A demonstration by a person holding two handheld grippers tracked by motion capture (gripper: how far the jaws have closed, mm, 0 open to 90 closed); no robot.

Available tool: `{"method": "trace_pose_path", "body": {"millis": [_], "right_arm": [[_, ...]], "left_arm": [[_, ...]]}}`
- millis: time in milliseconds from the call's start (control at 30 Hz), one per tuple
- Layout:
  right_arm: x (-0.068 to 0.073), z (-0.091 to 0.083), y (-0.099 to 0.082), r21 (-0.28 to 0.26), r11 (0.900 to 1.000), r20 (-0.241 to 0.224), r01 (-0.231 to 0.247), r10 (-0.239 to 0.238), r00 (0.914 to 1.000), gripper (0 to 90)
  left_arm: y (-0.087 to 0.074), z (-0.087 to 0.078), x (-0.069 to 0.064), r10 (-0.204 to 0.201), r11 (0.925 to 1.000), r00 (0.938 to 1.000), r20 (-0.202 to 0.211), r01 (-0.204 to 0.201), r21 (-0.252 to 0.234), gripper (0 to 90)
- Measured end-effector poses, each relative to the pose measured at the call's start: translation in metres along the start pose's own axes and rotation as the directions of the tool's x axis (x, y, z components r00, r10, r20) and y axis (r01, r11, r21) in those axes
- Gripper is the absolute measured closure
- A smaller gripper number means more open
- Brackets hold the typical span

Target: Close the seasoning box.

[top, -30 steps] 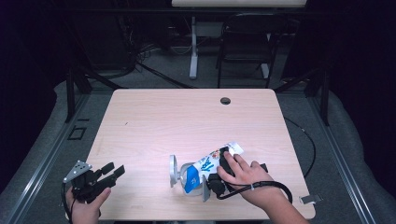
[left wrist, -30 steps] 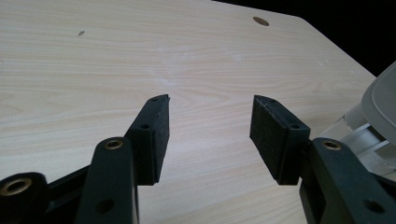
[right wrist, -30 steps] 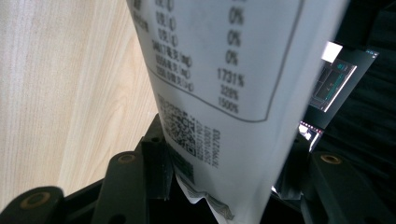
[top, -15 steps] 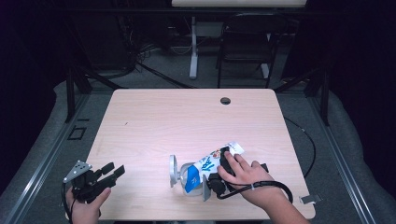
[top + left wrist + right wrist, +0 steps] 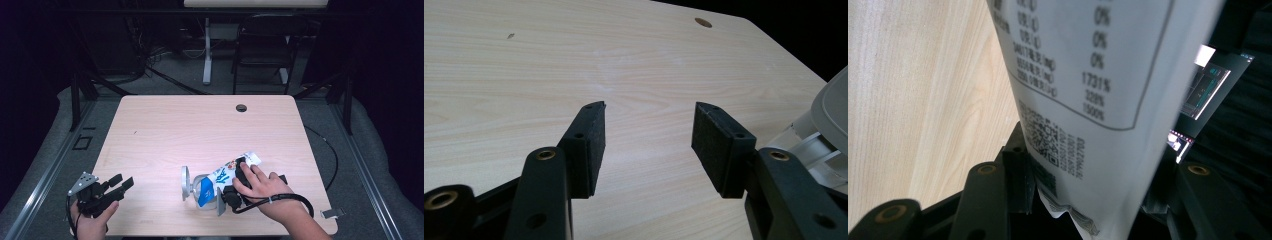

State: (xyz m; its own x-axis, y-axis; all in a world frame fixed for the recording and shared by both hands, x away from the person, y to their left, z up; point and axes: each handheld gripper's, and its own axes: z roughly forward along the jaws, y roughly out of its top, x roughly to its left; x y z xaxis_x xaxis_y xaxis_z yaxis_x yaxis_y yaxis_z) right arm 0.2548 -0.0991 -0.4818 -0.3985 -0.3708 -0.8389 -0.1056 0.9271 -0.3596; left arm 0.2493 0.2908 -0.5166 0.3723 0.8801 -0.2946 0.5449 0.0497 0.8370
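Note:
A white and blue printed pouch (image 5: pixel 227 172) lies near the table's front edge, right of centre, resting on a clear holder with grey end plates (image 5: pixel 185 182). A hand lies over my right gripper (image 5: pixel 231 187), which is shut on the pouch. In the right gripper view the pouch's printed back (image 5: pixel 1083 90) fills the gap of my right gripper (image 5: pixel 1088 160), and its left pad (image 5: pixel 1020 170) touches it. My left gripper (image 5: pixel 122 181) rests at the front left corner, open. In the left gripper view my left gripper (image 5: pixel 649 112) has bare wood between its pads.
The wooden table (image 5: pixel 200 125) has a cable hole (image 5: pixel 241 107) at the back. The holder's grey plate (image 5: pixel 831 110) shows at the right of the left gripper view. A cable (image 5: pixel 280 200) loops by the right wrist. Chairs and a desk leg stand in the dark behind.

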Motion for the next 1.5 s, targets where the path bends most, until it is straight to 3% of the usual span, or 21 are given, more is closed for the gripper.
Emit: {"method": "trace_pose_path", "body": {"millis": [1500], "right_arm": [[-0.0016,-0.0012,0.0007,-0.007,0.9994,0.003,0.034,-0.034,0.9994,54.7]], "left_arm": [[-0.0002,-0.0002,0.0014,-0.003,1.0000,1.0000,-0.001,0.003,-0.002,48.1]]}}
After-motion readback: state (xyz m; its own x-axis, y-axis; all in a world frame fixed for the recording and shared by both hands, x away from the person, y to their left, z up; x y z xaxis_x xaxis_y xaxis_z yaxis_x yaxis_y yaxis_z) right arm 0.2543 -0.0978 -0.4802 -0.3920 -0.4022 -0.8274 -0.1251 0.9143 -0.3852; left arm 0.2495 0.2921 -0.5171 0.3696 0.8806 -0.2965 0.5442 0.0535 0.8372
